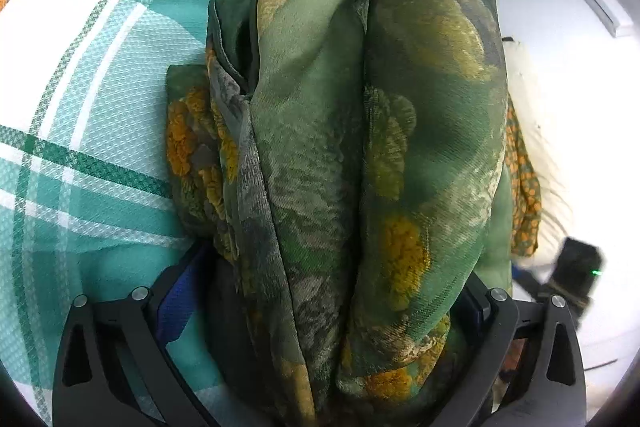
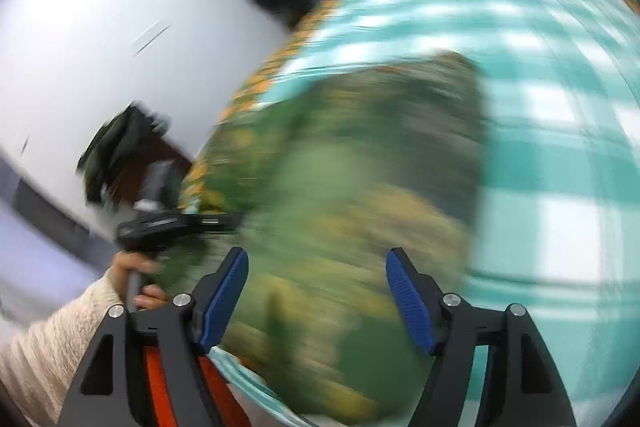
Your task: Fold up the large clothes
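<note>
Closest to my left gripper (image 1: 320, 307) is the bunched green sheer cloth with orange flower print (image 1: 360, 131), heaped in thick folds right over its wide-spread jaws and hiding most of both blue pads. The fabric lies between the fingers, but the folds cover the pads, so I cannot tell whether they press on it. The cloth rests on a bed covered by a teal and white checked sheet (image 1: 88, 99), which stretches away to the left. Beyond the bed's right edge hangs another strip of orange-patterned fabric (image 1: 522, 187).

My right gripper (image 2: 318, 301) stands open, its blue pads (image 2: 222, 301) apart with nothing pinched; the same green cloth (image 2: 340, 187) lies blurred beneath and beyond them on the checked sheet (image 2: 552, 147). At the left of that view, a hand (image 2: 134, 281) in a cream knitted sleeve (image 2: 52, 343) holds the other gripper's handle beside the cloth.
</note>
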The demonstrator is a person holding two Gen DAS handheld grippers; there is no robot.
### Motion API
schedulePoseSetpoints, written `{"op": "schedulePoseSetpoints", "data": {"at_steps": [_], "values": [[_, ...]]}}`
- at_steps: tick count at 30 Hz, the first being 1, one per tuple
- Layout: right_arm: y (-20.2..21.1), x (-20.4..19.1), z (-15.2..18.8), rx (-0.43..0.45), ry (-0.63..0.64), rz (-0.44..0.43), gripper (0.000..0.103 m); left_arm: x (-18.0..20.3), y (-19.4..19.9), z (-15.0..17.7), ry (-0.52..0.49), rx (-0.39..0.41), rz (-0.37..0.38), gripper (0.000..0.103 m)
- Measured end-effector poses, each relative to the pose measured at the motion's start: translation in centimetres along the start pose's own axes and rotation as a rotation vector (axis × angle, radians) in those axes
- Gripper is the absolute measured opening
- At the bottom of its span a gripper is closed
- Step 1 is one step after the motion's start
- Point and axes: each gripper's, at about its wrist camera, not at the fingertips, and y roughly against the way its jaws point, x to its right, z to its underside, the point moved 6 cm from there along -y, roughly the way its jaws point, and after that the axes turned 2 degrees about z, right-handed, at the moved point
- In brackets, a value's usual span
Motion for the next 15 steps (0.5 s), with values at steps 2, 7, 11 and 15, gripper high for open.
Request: {"op": "schedulePoseSetpoints", "data": {"at_steps": [2,7,11,15], "values": [[-1.5,2.2,1.1,-0.068,-0.081,-0.03,0.076,0.0,-0.1,-0.1,-0.006,-0.001,-0.004,0.102],[-5.8,3.3,1.6,-0.122,-0.204,-0.24,0.086,-0.3,-0.9,-0.2,0.0,-0.003,-0.011,0.103],[-8.2,2.1,0.3,-0.152,-0.14,-0.229,0.086,0.4,-2.2,-1.1,0.022,0.018,-0.032,0.099],[-5.1,-0.1,0.0,-0.077,-0.002,-0.189,0.069,3.1,-0.2,-0.2,-0.018,0.089,-0.012,0.067]]}}
